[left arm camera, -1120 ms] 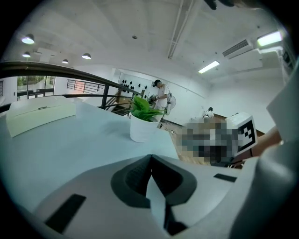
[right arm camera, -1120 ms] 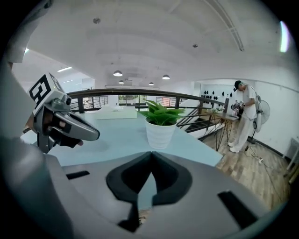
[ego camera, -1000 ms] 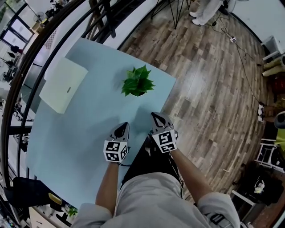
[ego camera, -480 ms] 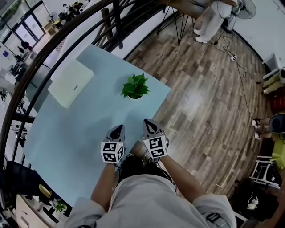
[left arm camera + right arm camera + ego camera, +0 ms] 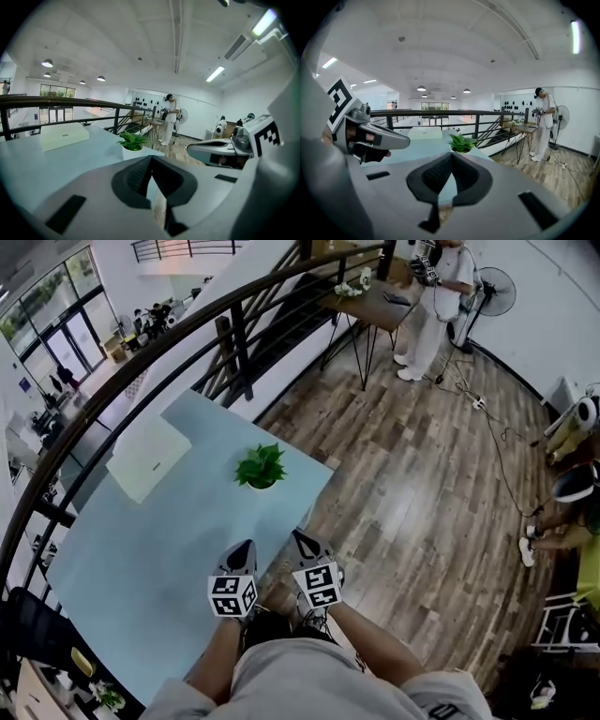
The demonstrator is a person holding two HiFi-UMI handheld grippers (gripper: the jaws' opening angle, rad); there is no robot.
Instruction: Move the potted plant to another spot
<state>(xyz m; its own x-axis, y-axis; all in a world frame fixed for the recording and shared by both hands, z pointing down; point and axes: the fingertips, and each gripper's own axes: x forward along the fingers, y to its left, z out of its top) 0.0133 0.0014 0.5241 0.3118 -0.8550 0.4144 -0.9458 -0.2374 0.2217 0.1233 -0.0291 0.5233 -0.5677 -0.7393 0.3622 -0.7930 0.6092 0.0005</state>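
Note:
A small green potted plant (image 5: pixel 260 468) in a white pot stands near the right edge of the light blue table (image 5: pixel 141 549). The same plant (image 5: pixel 132 142) shows ahead in the left gripper view and as the plant (image 5: pixel 462 143) in the right gripper view. My left gripper (image 5: pixel 246 546) is shut and empty, held over the table's near edge. Just to its right, my right gripper (image 5: pixel 296 536) is also shut with nothing in it. Both point toward the plant from well short of it.
A pale rectangular box (image 5: pixel 150 457) lies on the table's far left part. A black railing (image 5: pixel 178 334) curves behind the table. A person (image 5: pixel 436 287) stands by a small desk (image 5: pixel 375 301) on the wooden floor (image 5: pixel 431 484), with a fan (image 5: pixel 495 292) beyond.
Both grippers have risen and drawn back toward the table's near edge. The view has tilted up, so the plant and table appear smaller and more of the room shows.

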